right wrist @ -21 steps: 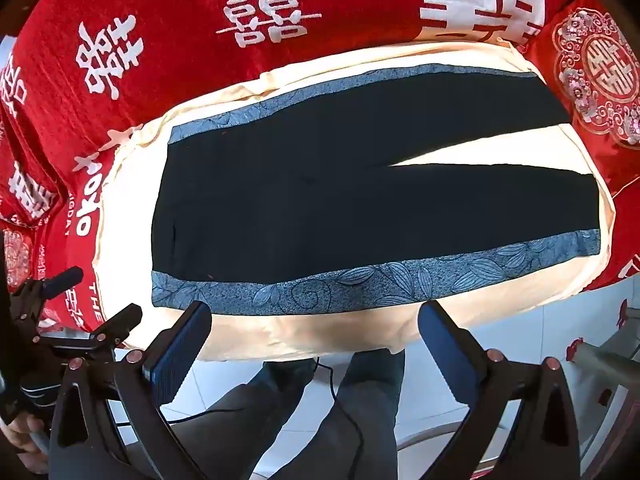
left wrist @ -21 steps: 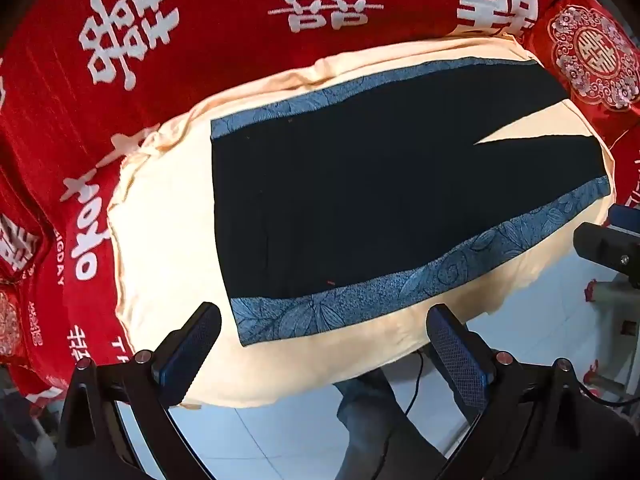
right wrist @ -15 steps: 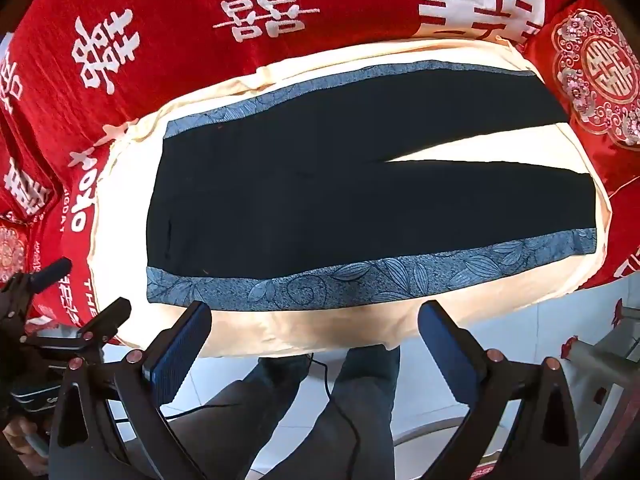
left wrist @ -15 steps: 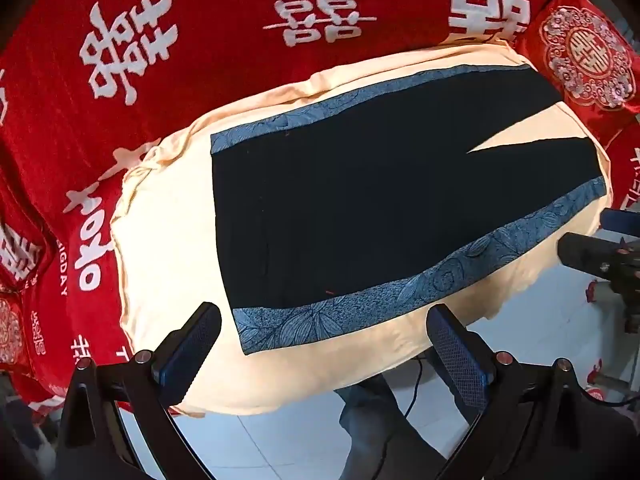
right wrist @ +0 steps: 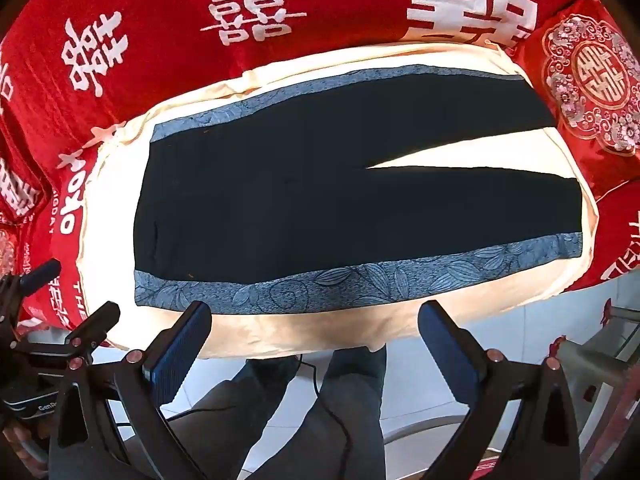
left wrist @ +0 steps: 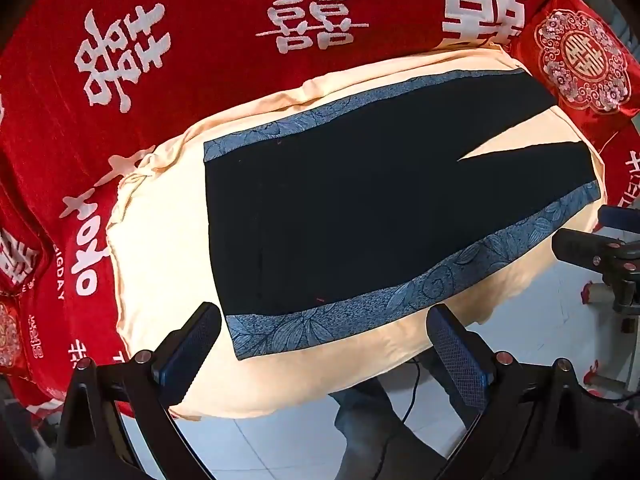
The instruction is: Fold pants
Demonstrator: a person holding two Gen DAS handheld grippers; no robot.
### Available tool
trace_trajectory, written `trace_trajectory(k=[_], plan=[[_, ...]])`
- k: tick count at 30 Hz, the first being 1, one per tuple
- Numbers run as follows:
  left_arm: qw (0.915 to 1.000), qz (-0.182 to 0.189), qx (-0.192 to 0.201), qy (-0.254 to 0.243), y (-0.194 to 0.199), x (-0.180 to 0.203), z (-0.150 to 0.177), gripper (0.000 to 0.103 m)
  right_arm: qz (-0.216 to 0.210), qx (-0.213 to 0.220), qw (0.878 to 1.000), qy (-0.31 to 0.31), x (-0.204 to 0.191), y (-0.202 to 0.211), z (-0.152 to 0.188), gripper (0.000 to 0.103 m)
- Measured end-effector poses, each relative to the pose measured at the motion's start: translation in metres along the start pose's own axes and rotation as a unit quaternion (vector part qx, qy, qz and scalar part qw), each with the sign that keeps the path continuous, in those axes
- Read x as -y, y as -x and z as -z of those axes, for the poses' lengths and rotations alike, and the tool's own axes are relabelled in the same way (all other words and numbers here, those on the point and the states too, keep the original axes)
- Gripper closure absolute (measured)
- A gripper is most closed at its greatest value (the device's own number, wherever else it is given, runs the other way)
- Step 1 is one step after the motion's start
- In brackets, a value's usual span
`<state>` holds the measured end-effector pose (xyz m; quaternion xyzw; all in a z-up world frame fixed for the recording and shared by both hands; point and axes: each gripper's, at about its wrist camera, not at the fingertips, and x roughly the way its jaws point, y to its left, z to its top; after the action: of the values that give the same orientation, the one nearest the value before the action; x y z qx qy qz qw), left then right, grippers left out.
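Observation:
Black pants with blue patterned side stripes lie flat on a cream cloth, waist to the left, legs spread to the right. They also show in the right wrist view. My left gripper is open and empty, hovering above the near stripe at the waist end. My right gripper is open and empty, hovering above the near edge of the cloth by the near stripe. Neither touches the pants.
A red sofa cover with white characters surrounds the cream cloth. A red embroidered cushion sits at the far right. The person's legs and white tiled floor lie below the near edge. The other gripper shows at the right.
Both grippers have drifted slightly toward the pants, and the pants sit a little lower in each view. The pants have not moved. Both grippers stay open.

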<state>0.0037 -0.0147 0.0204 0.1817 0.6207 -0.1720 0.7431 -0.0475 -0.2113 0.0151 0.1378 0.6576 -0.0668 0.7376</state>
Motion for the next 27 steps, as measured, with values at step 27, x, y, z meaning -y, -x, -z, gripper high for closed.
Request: trace_trajectory(k=[27], plan=[[0.9981, -0.022, 0.006, 0.057, 0.005, -0.021, 0.01, 0.0, 0.005, -0.017, 1.0, 0.023, -0.008, -0.004, -0.001, 0.0]])
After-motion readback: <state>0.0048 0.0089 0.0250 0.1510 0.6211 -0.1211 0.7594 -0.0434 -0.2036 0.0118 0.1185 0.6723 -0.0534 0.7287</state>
